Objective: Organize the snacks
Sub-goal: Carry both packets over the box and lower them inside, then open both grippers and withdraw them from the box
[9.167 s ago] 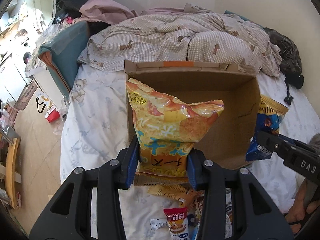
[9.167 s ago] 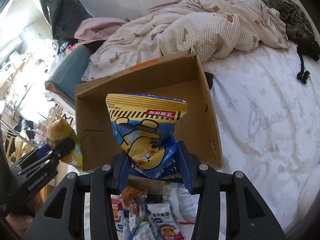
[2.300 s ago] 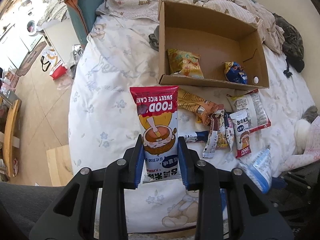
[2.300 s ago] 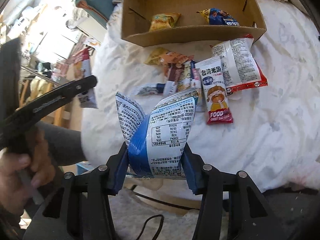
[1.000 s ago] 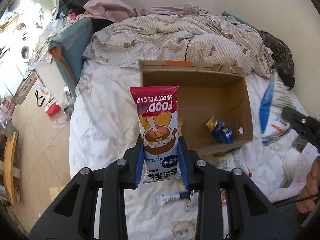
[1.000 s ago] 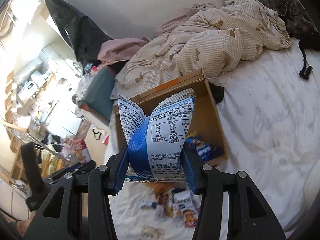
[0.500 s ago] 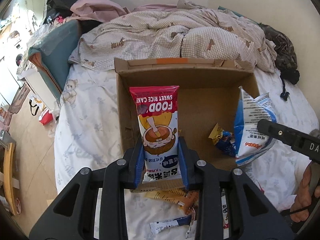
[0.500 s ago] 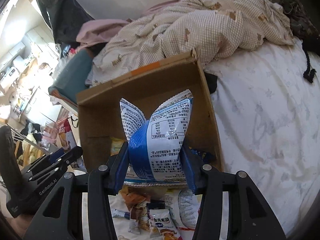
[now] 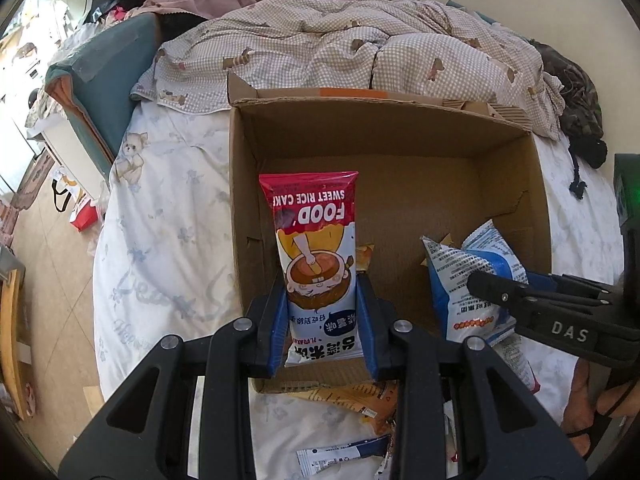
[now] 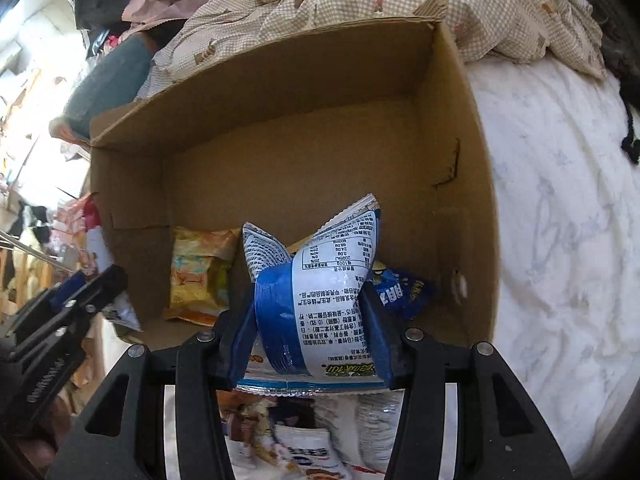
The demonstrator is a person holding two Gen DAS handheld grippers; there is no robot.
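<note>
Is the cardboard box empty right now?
No. Inside the cardboard box lie a yellow snack bag and a blue snack bag.

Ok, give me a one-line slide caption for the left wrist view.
Left tool holds a sweet rice cake packet over the cardboard box on the bed.

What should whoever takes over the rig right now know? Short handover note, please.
Left gripper: shut on the red rice cake pack, over the cardboard box.
Right gripper: shut on the blue-white snack bag, also over the box.
Done: yellow bag and small blue bag lie in the box.
Left: release both, then collect the loose packets on the bed.
</note>
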